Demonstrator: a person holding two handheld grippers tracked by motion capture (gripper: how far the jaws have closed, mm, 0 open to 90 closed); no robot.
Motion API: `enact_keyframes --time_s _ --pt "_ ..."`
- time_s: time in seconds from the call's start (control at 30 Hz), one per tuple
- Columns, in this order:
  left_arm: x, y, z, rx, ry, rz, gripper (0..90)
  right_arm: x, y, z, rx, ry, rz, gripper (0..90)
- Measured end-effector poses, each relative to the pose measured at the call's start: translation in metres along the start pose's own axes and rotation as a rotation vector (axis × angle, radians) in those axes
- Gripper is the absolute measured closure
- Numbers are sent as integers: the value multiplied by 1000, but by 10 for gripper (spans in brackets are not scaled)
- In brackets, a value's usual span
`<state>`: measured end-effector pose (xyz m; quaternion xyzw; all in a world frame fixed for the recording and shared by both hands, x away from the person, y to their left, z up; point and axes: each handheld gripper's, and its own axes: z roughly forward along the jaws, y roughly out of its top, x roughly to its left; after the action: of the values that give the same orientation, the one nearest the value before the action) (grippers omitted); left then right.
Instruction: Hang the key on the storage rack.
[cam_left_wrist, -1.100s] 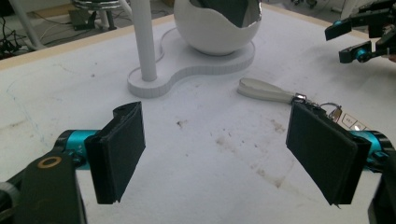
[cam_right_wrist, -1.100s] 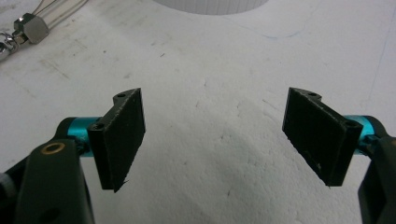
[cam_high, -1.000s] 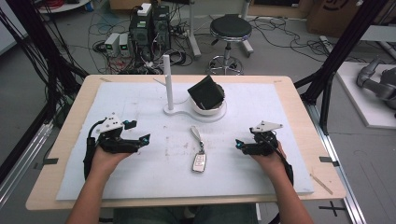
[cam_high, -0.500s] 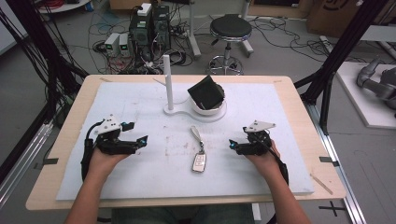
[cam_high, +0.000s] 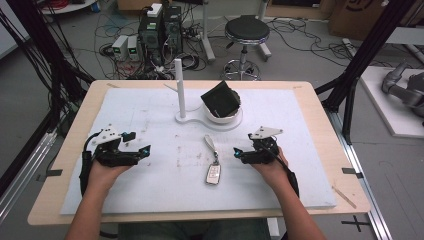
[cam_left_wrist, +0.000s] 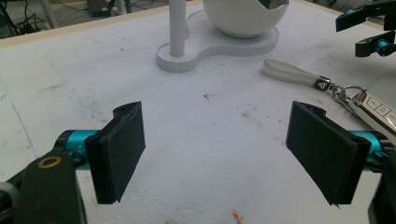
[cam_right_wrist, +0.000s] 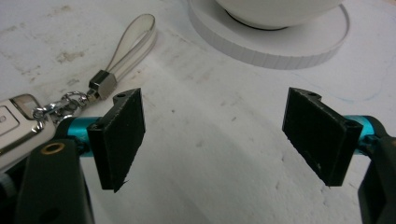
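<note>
Both grippers sit low in the frame with jaws spread wide, gripping nothing: left gripper (cam_high: 141, 150), right gripper (cam_high: 239, 154). The key fob (cam_high: 213, 174) lies at centre between them, just beside the right one.

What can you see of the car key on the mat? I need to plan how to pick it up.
The car key is a flat silver-white fob with small buttons on its face, lying on the white foam mat. A metal ring and clasp join it to a pale looped strap that stretches toward the white stand. It lies between the two grippers, nearer the right gripper; nothing grips or touches it.
</note>
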<state>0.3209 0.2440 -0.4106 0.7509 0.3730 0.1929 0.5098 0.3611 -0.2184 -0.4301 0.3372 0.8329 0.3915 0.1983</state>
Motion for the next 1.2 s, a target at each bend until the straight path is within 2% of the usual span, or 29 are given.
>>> enact_keyframes --time_s 0.37,0.53,0.63,0.83,0.97,1.07,1.2 --pt "1 -3 1 11 0 -5 197 18 15 18 -6 49 -11 215" --pt "0 -3 1 12 2 1 197 33 22 34 29 79 -37 214" --pt "1 -3 1 15 5 0 197 38 25 43 58 79 -43 215" --pt "3 -5 1 20 4 -4 197 45 27 56 91 98 -23 222" --pt "2 -5 2 20 1 -6 197 50 27 64 134 108 -35 266" --pt "2 -5 3 24 0 -6 197 50 27 64 132 104 -32 294" --pt "1 -5 3 26 -3 -2 197 51 28 60 137 117 -44 444"
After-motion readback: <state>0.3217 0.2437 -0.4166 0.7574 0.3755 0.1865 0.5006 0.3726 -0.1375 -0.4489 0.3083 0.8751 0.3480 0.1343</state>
